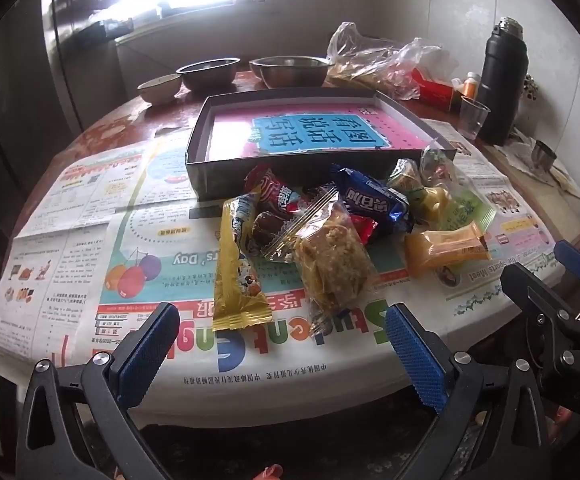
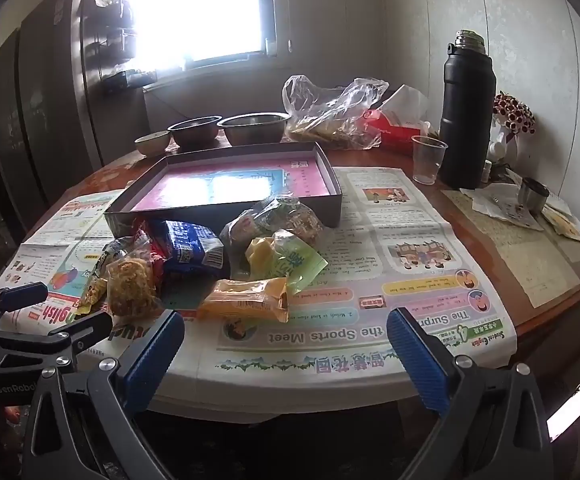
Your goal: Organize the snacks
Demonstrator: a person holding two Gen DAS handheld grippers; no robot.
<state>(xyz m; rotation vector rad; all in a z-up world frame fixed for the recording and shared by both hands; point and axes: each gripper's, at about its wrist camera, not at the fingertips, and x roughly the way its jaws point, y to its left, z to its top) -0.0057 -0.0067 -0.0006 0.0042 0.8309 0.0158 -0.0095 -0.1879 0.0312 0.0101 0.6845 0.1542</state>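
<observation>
Left wrist view shows the left hand-held gripper (image 1: 281, 344) spread wide and empty, just near of the long yellow snack (image 1: 237, 268), likely so it can pick one. The snacks (image 1: 342, 220) lie in a heap on the newspaper (image 1: 89, 208) on the table, touching the empty box (image 1: 209, 176) behind them. The right hand-held gripper (image 2: 285, 346) is spread wide and empty too, near the orange snack (image 2: 245, 300).
</observation>
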